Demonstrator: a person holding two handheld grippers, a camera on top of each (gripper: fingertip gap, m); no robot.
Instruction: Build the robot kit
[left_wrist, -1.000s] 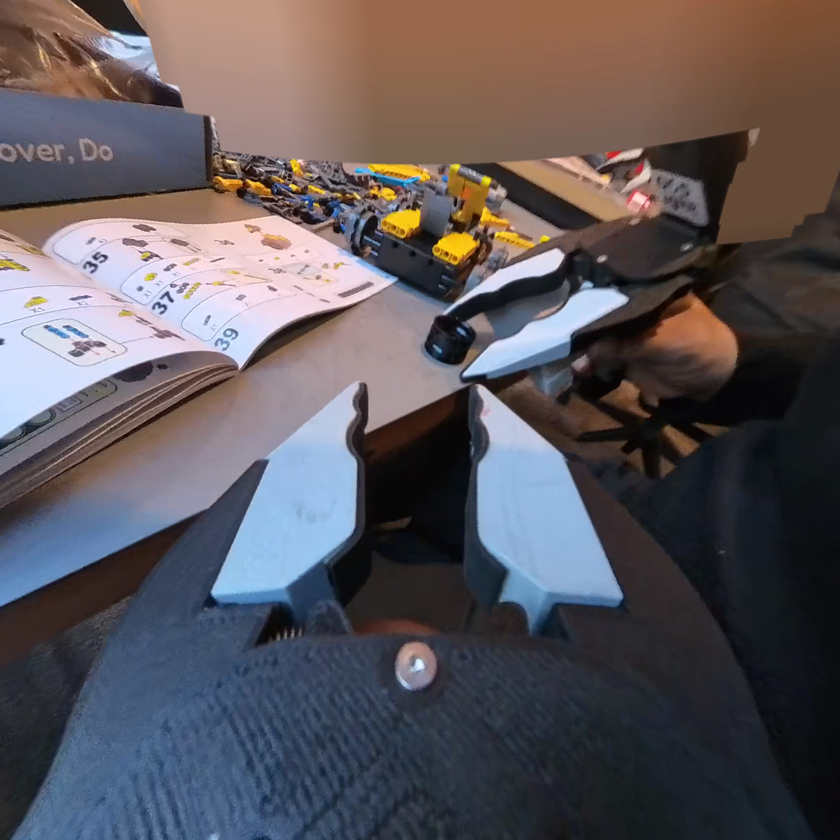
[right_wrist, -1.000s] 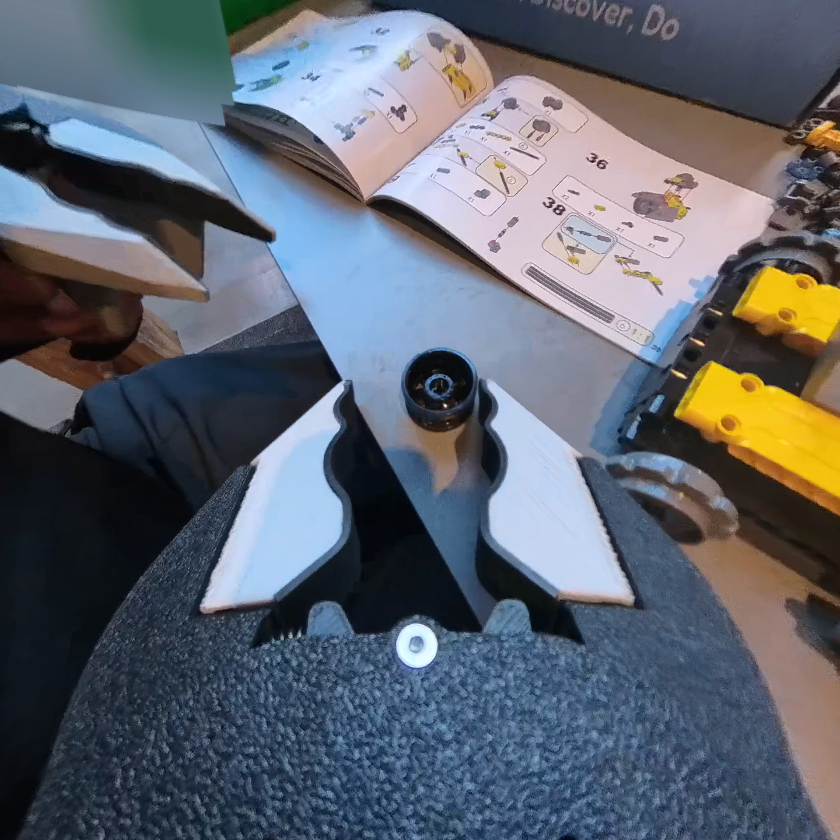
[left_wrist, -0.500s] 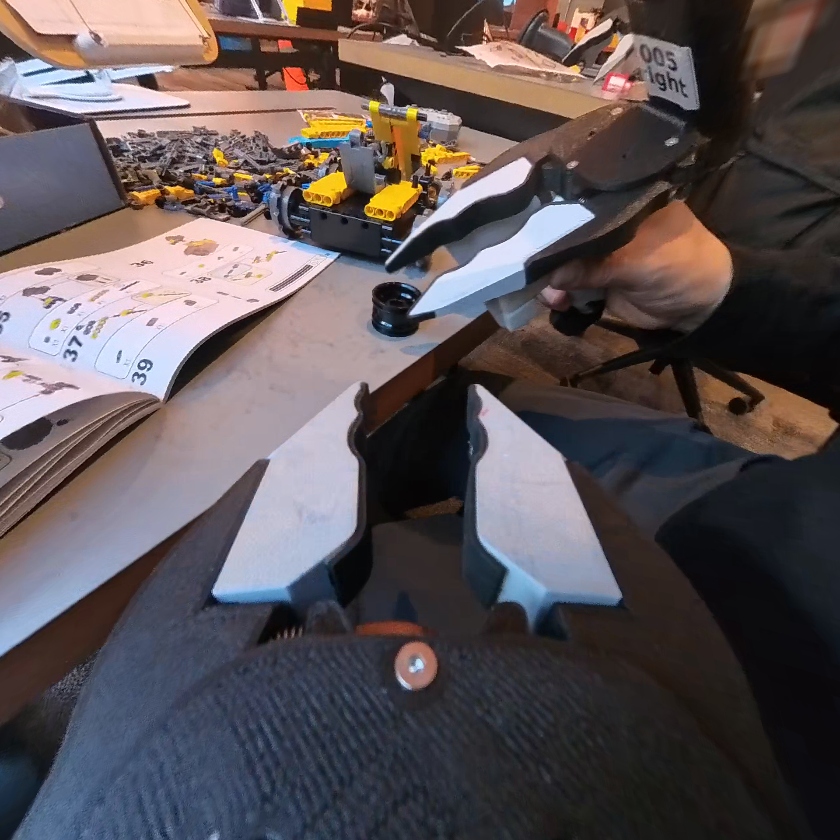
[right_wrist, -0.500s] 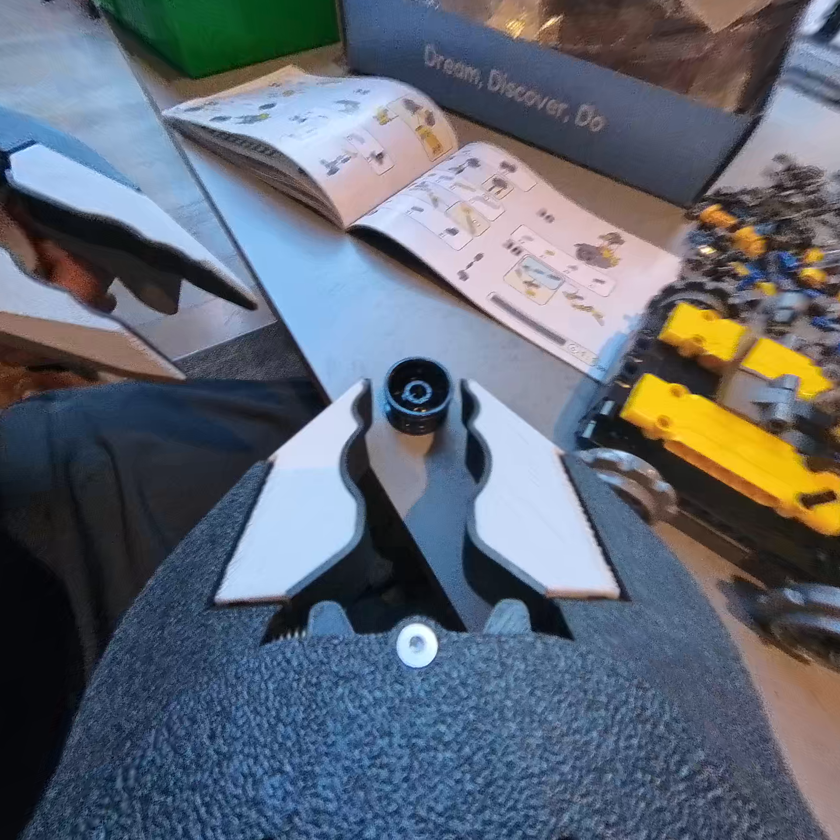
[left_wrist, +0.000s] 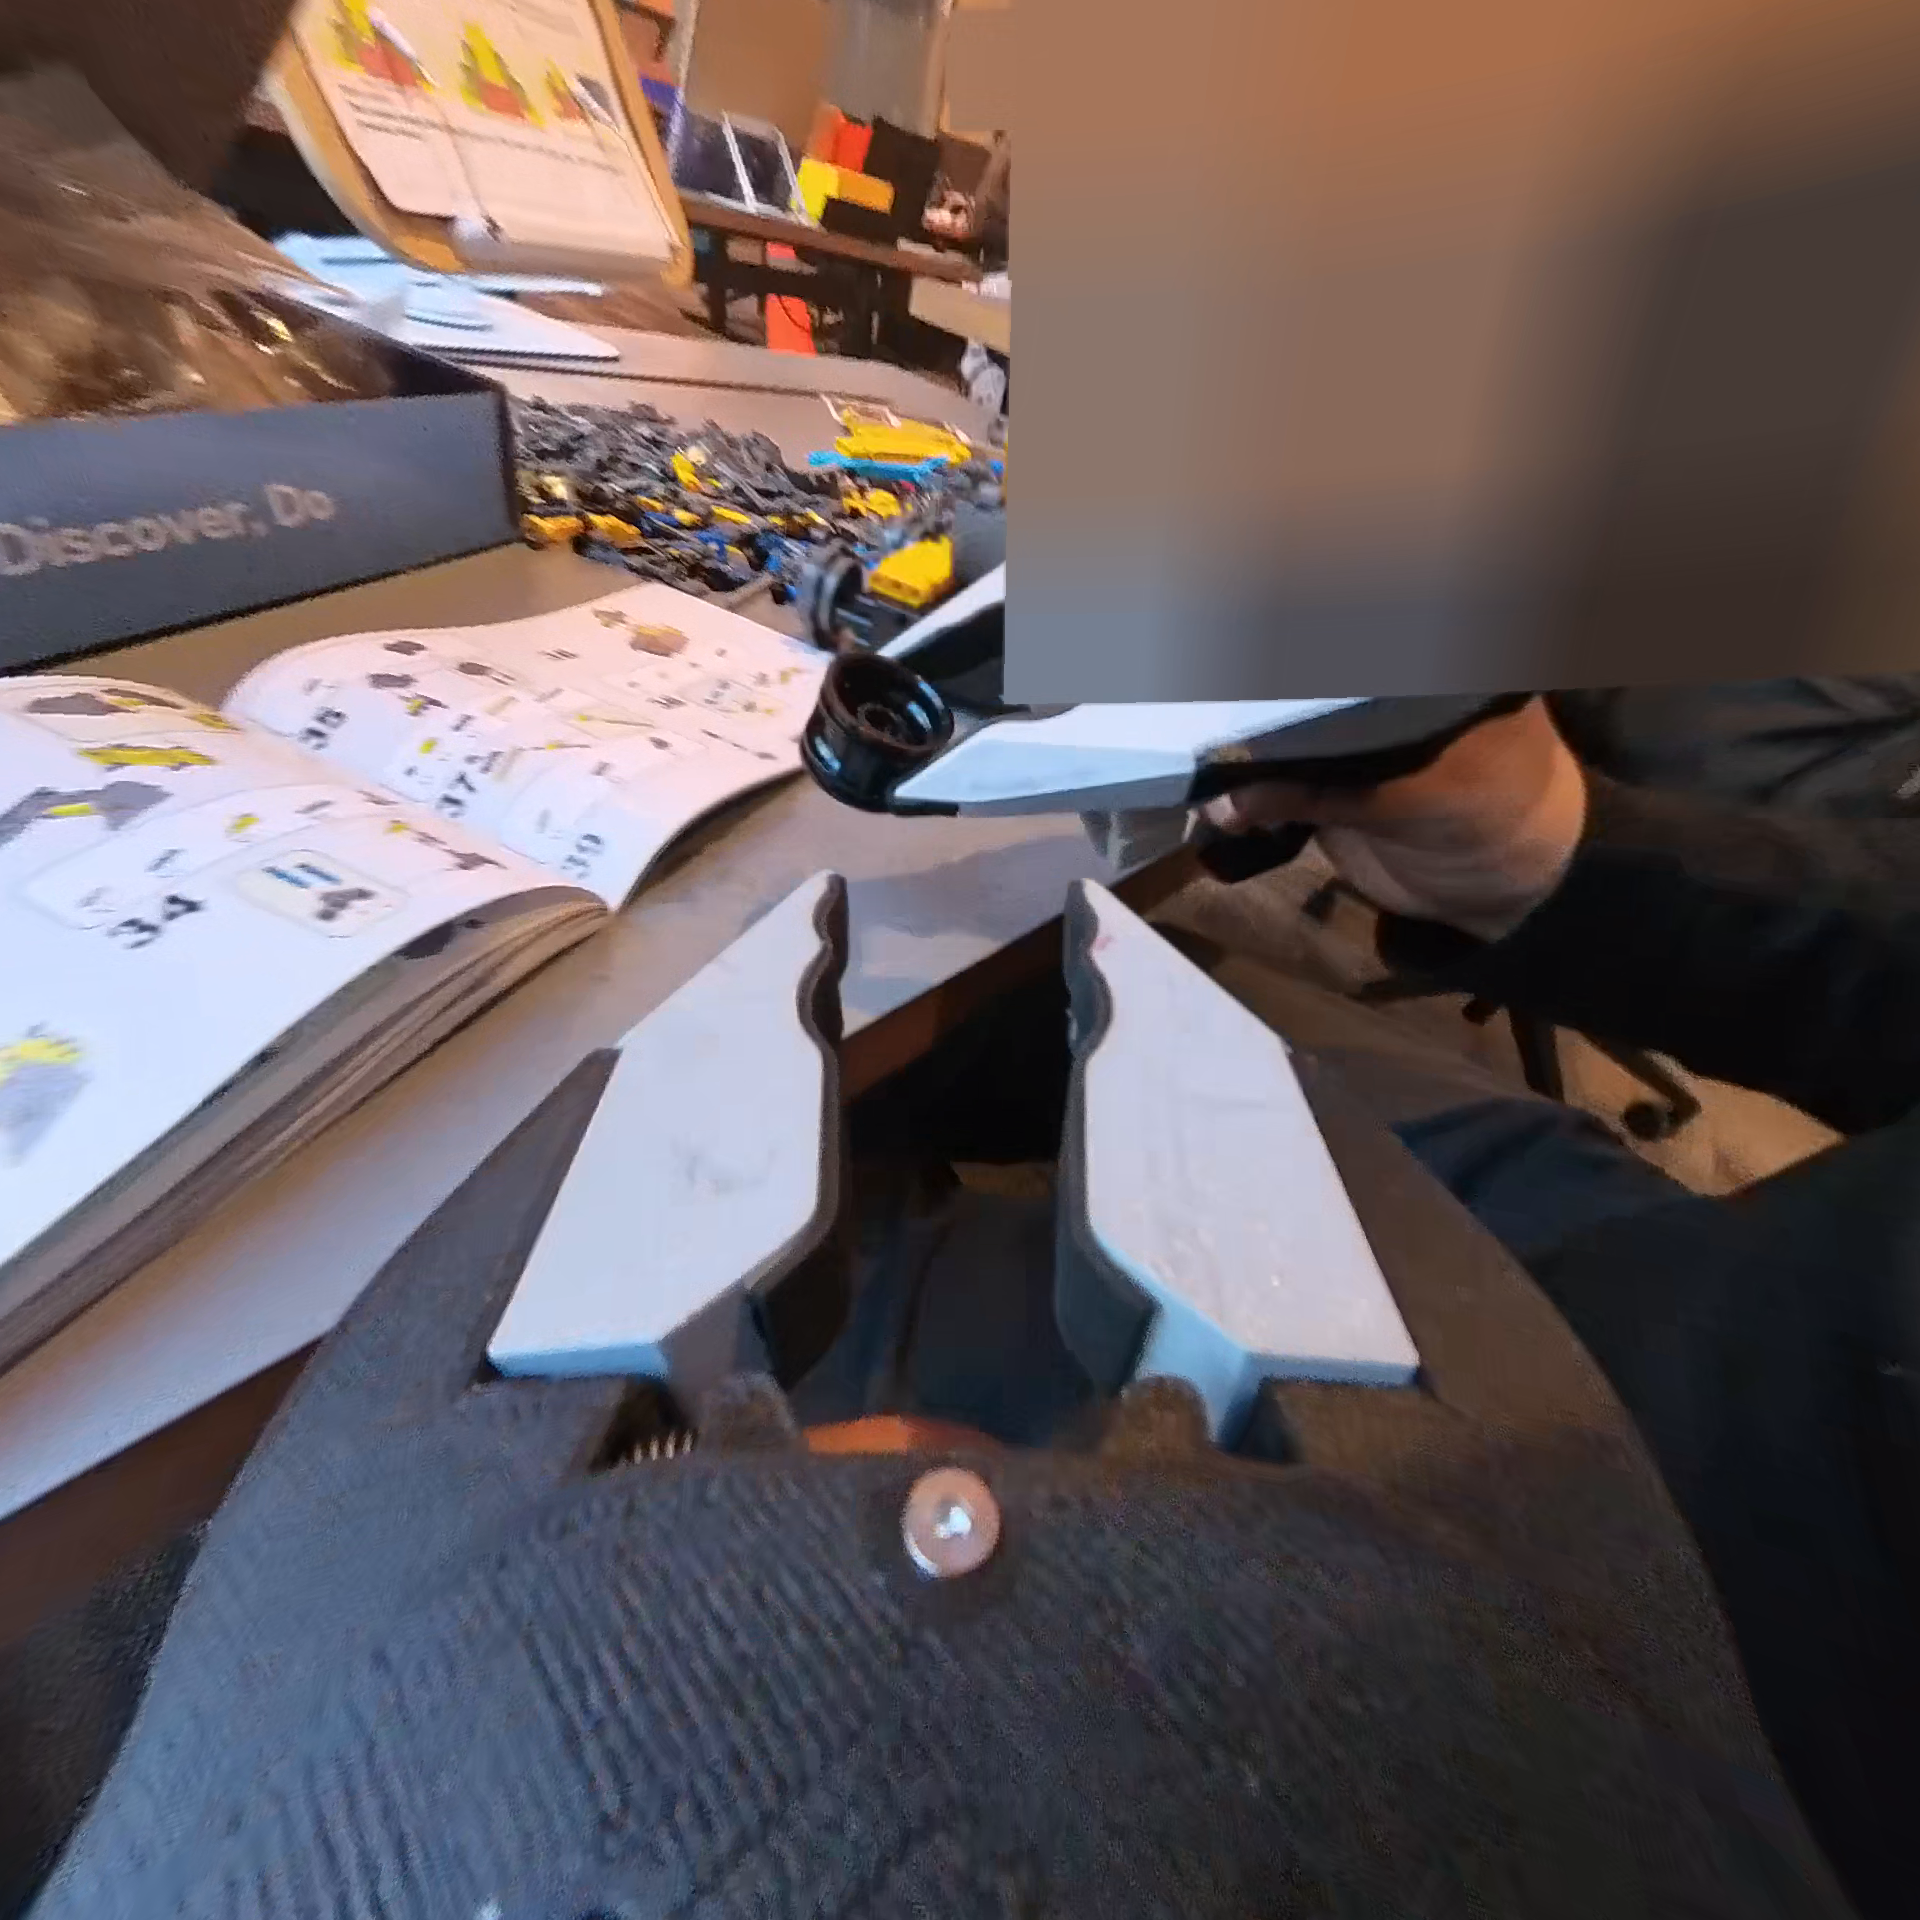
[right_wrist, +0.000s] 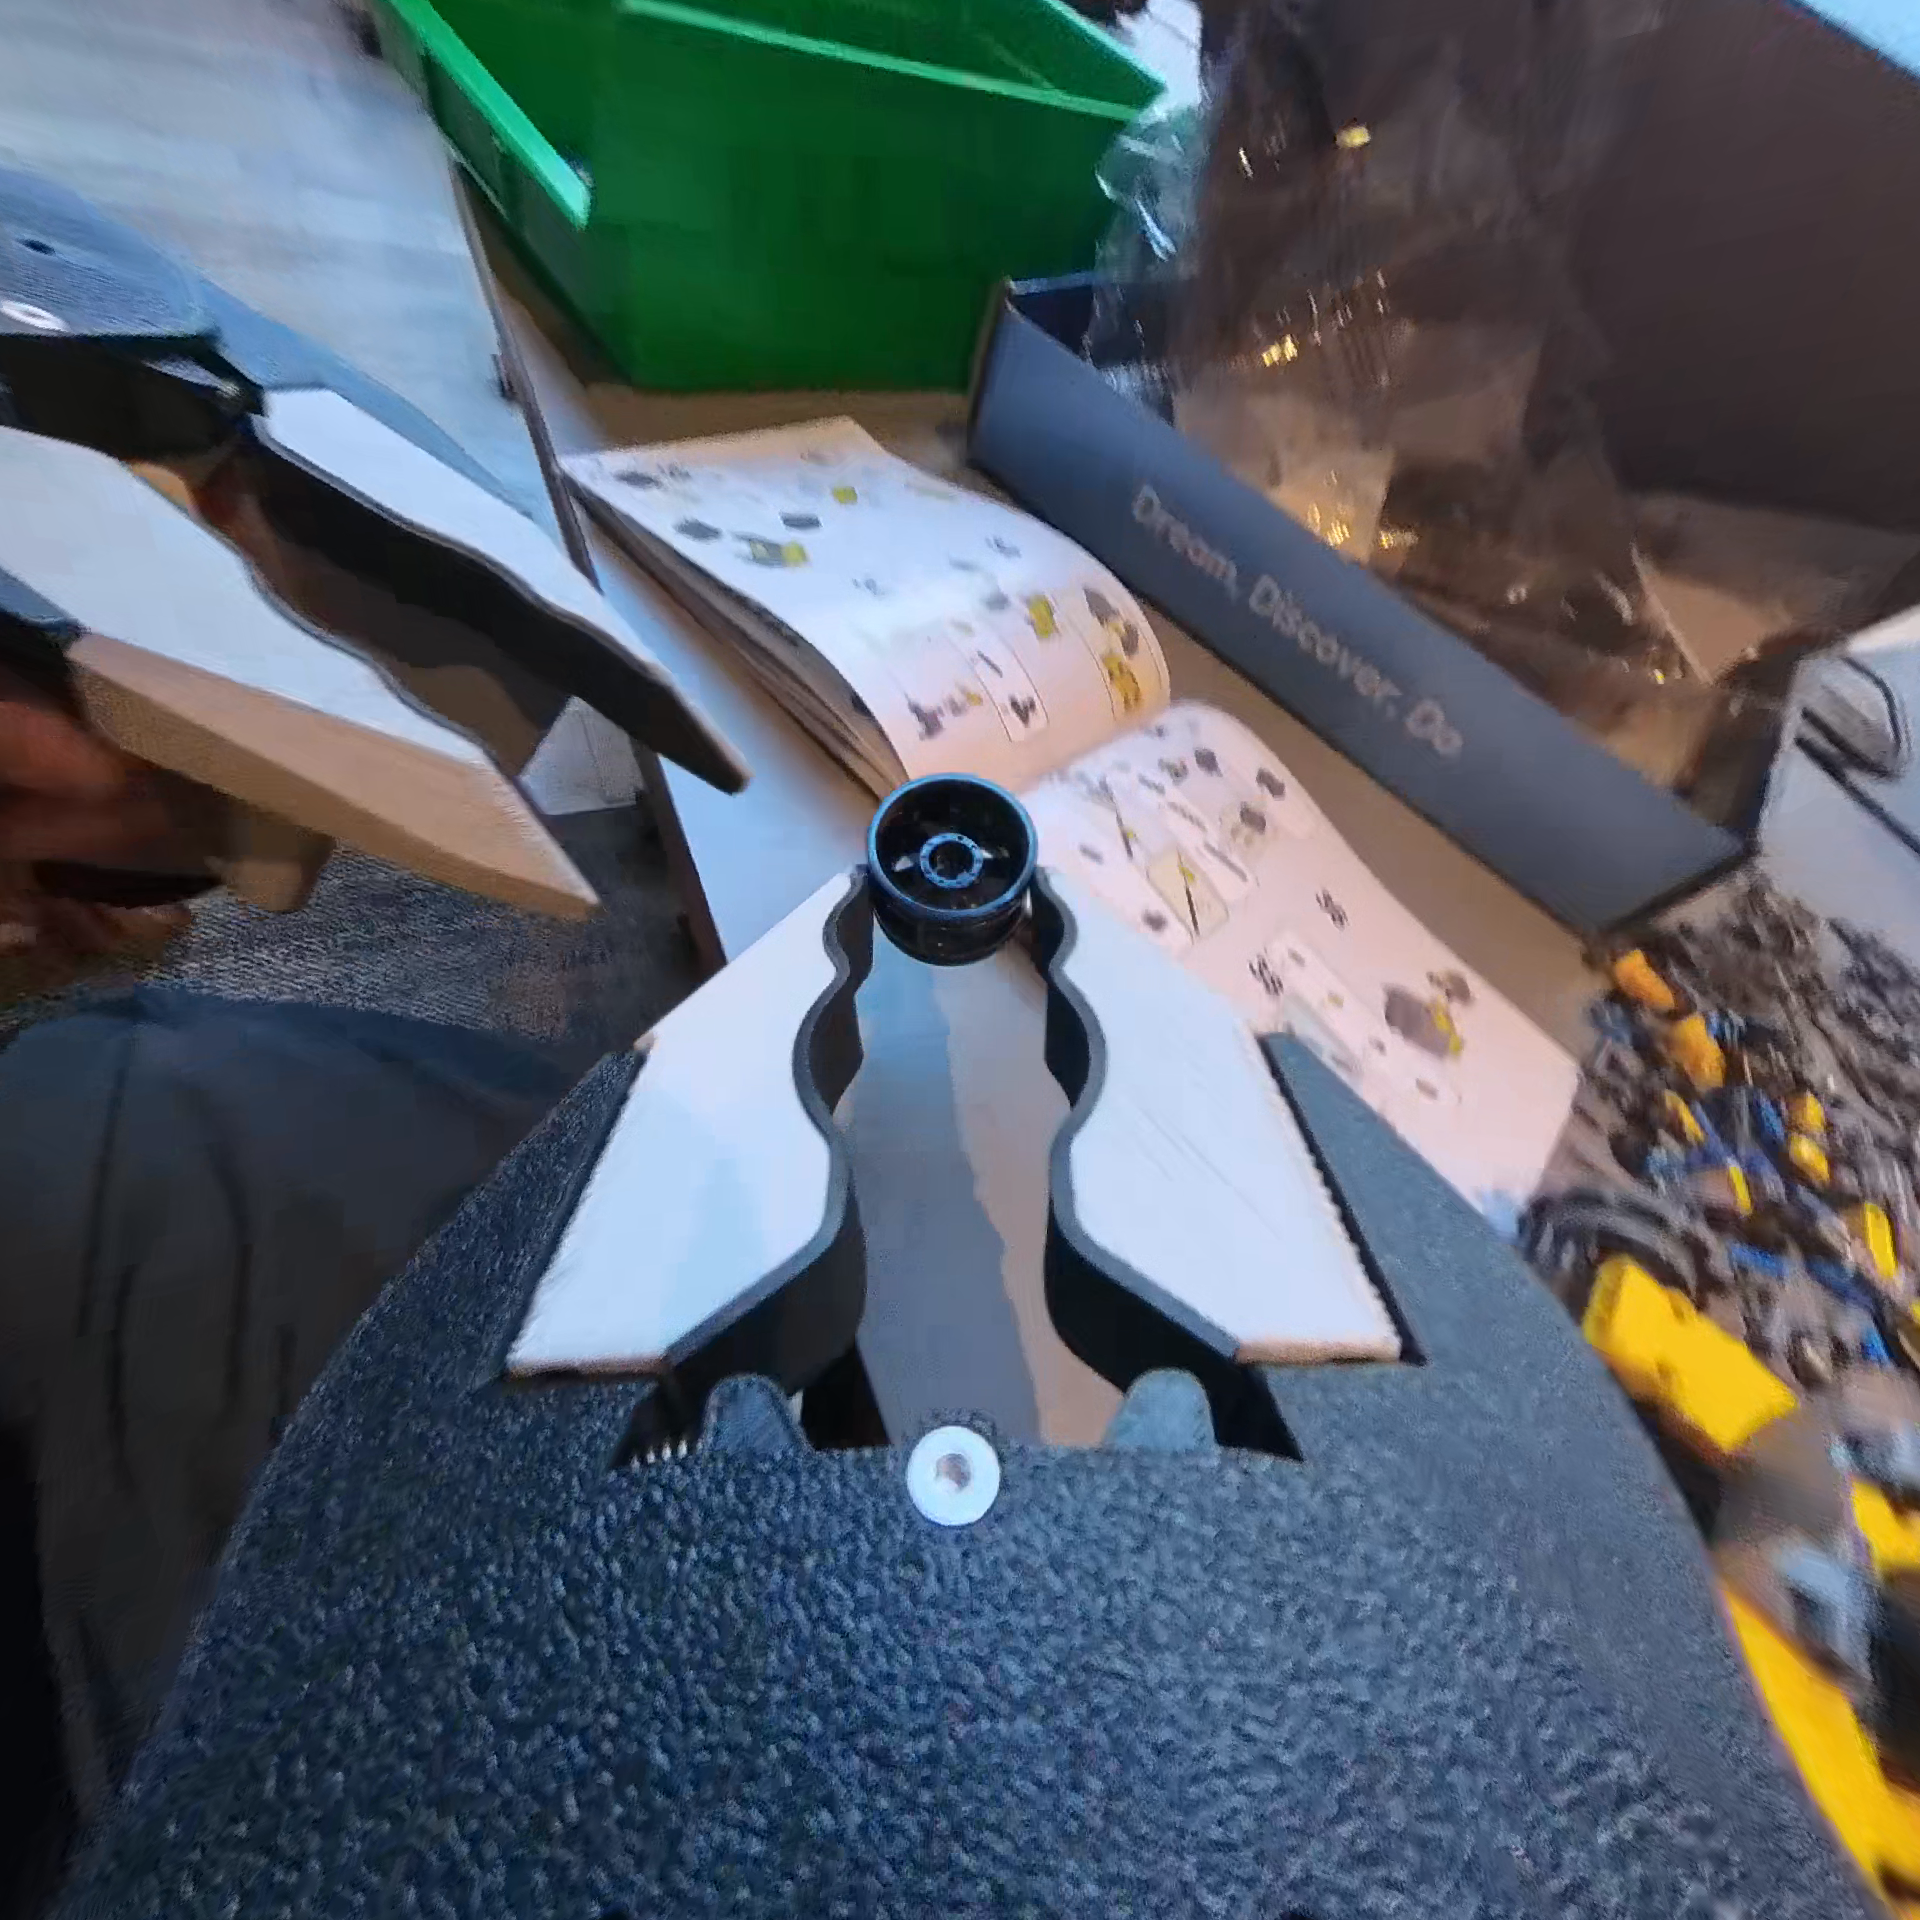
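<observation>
My right gripper (right_wrist: 948, 894) is shut on a small black wheel rim (right_wrist: 951, 868), pinched at the fingertips and lifted clear of the grey table (right_wrist: 769, 842). In the left wrist view the same rim (left_wrist: 878, 727) hangs above the table edge, held by the right gripper's fingers (left_wrist: 1049, 764), with a hand behind them. My left gripper (left_wrist: 951, 904) is open and empty, at the table's front edge just below and in front of the rim. It also shows at the left of the right wrist view (right_wrist: 364, 623).
An open instruction booklet (left_wrist: 312, 810) lies on the table (left_wrist: 914, 925). Behind it stand a dark box (left_wrist: 249, 520) and a heap of loose yellow, blue and black parts (left_wrist: 727, 499). A green bin (right_wrist: 769, 187) stands beyond. A partly built yellow and black model (right_wrist: 1683, 1351) sits at right.
My right gripper closed on the black rim and lifted it off the table, moving it left toward the booklet. My left gripper stayed open near the table edge.
</observation>
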